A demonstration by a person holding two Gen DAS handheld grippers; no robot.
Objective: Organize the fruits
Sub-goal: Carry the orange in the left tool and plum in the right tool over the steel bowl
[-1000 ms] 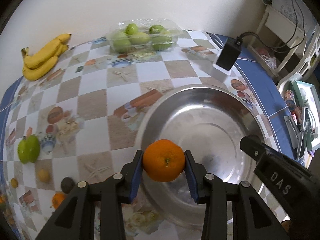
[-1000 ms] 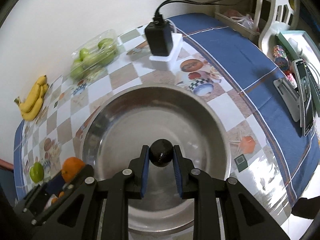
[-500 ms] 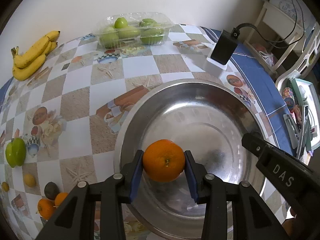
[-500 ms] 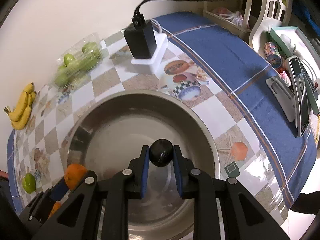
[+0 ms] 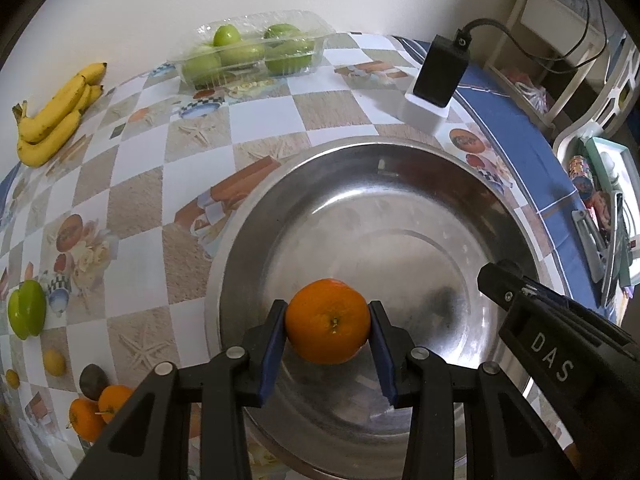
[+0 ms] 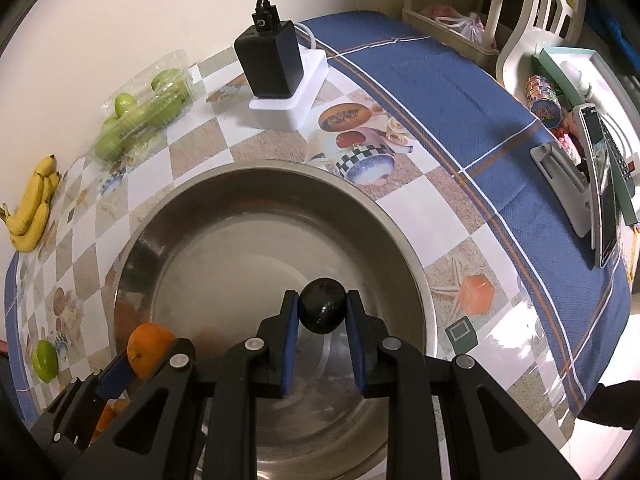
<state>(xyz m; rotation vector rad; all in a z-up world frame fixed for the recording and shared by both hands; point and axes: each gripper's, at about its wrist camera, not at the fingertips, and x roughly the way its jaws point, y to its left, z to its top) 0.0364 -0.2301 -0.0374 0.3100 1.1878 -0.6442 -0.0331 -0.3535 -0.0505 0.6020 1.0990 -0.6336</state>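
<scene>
Over the near left part of the steel bowl (image 5: 500, 208), the left gripper (image 5: 327, 322) is clenched on an orange (image 5: 327, 321), round, bright and dimpled, its stem scar facing the camera, both blue pads pressed to its sides. Right of it, above the bowl's middle, the right gripper (image 6: 323, 312) grasps a small dark fruit (image 6: 323, 311), nearly black with a glossy, pebbled skin; whether either fruit touches the bowl's floor cannot be told.

Only the left wrist view shows the loose fruit left of the bowl: a green apple (image 5: 27, 314), a small yellow fruit (image 5: 54, 362), a dark fruit (image 5: 92, 381) and two oranges (image 5: 96, 410) touching each other. Only the right wrist view shows, right of the bowl, a phone on a stand (image 6: 600, 184) at the table's edge.

Both views carry the bananas (image 5: 54, 114) far left of the bowl, and beyond it a clear tray of green apples (image 5: 250, 54) and a black charger (image 6: 272, 62) on a white box. The bowl sits on a checkered tablecloth (image 5: 264, 120) with printed pictures and a blue border, against a pale wall.
</scene>
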